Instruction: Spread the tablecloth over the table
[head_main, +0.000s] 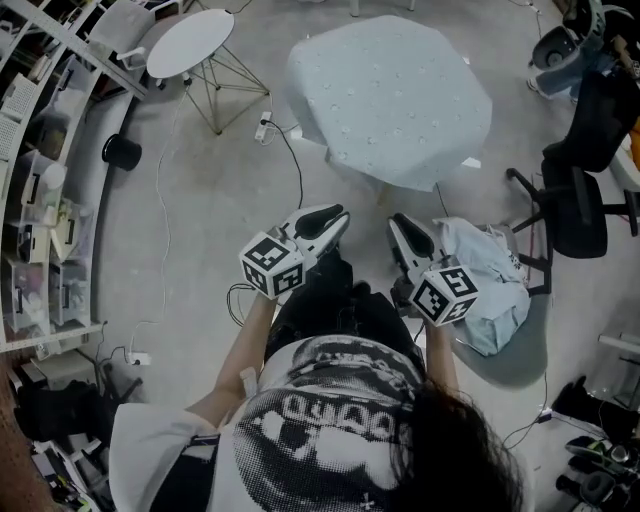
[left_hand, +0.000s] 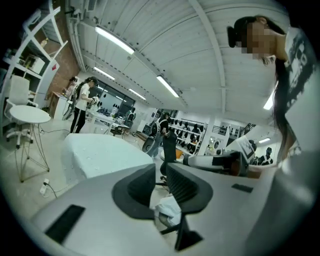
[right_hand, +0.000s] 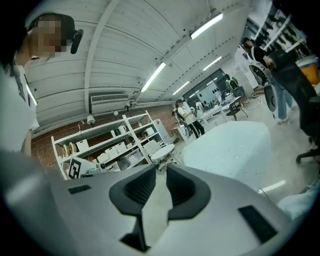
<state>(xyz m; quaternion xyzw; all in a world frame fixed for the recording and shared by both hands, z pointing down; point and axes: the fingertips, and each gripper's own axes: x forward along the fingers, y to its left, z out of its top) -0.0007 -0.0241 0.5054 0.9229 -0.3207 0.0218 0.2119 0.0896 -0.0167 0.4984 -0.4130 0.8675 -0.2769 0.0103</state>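
Two narrow, empty: left claw (head_main: 335, 222), right claw (head_main: 400, 228); tablecloth (head_main: 390, 95) hides tabletop; crumpled cloth (head_main: 497, 300) partly behind right claw.

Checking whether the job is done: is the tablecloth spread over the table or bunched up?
Spread. The tablecloth lies flat, hiding the whole tabletop and draping down past its edges.

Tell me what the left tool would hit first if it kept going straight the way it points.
Most likely the black office chair, straight ahead of the left tool; the covered table lies left of that line. Depth is unclear.
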